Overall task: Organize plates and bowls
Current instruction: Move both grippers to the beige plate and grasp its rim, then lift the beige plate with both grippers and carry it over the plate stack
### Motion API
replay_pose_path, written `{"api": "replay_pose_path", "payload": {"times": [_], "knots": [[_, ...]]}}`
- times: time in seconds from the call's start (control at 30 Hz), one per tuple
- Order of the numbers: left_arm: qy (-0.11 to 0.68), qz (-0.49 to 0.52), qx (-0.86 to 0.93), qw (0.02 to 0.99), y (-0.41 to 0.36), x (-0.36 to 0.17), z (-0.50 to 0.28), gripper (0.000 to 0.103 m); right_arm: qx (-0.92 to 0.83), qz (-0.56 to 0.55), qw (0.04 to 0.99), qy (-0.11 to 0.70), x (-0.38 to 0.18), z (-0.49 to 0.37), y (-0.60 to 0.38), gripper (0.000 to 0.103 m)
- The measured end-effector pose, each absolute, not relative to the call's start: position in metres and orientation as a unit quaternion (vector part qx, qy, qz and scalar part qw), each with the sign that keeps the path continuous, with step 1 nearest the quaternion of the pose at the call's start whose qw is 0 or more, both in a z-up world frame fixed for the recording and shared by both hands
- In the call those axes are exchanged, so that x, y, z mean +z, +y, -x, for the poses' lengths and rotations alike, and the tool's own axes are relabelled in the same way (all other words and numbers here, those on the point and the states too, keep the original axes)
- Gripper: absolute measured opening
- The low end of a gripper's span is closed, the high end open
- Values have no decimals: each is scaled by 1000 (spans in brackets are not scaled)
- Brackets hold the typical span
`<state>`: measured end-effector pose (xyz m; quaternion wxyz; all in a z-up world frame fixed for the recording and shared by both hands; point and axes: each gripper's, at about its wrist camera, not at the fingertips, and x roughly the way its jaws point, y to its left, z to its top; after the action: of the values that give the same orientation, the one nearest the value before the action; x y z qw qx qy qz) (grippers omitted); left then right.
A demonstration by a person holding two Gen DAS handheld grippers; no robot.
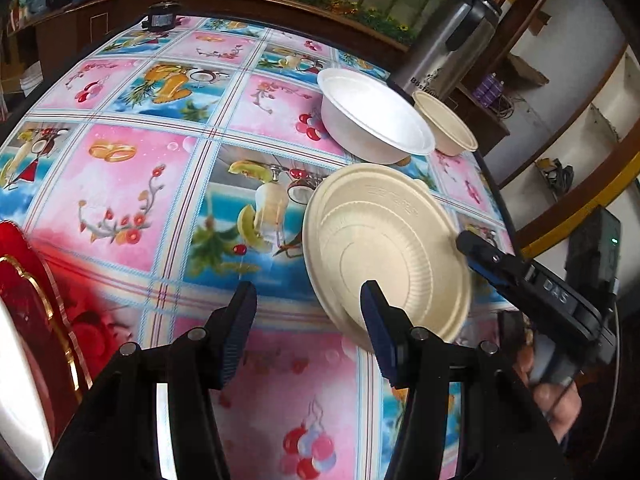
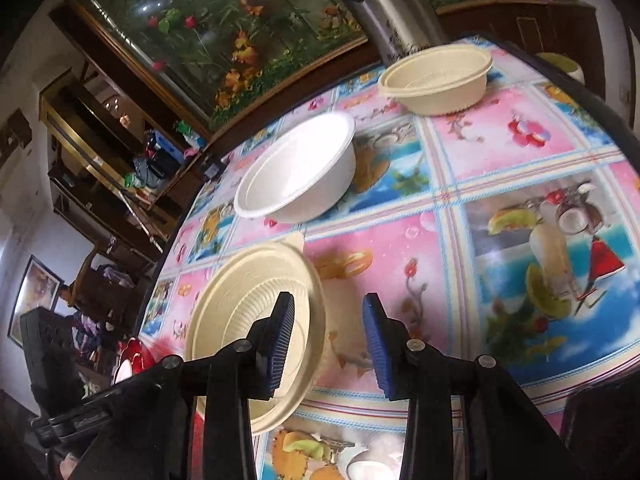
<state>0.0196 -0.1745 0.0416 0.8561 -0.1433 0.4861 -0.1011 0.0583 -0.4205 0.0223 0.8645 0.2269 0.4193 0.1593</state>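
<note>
Nearest us, our left claw (image 1: 308, 332) stands partly apart over the patterned bench (image 1: 160, 216), nothing between its pads. Just past its right finger, the cream plate (image 1: 384, 248) hangs tilted off the bench. In the right wrist view, our right claw (image 2: 330, 344) is at a narrow gap; its left pad sits across the cream plate's rim, but we cannot tell whether both pads press it. A red plate (image 1: 36, 312) lies at the bench's near left edge. Farther back, a white bowl (image 1: 372, 120) sits upright, with a cream bowl (image 1: 446, 124) just beside it. Behind these stands a steel flask (image 1: 452, 40).
</note>
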Motion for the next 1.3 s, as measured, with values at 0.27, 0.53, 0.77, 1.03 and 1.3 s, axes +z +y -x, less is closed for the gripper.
{"api": "replay_pose_path", "payload": {"times": [0.27,0.53,0.77,1.03,1.3], "knots": [[460,61,-92,881,-194,40,-19,16,172,-199,867,422,22,-49,-402,10],[443,44,-75,892,-191,48,-8,16,203,-230,851,425,23,-44,-404,10],[434,50,-67,897,-180,56,4,16,225,-219,854,415,30,-37,-394,10],[420,53,-59,904,-162,67,22,16,256,-220,846,413,31,-33,-379,9],[400,59,-39,914,-134,82,42,16,280,-239,835,408,41,-22,-357,9]]}}
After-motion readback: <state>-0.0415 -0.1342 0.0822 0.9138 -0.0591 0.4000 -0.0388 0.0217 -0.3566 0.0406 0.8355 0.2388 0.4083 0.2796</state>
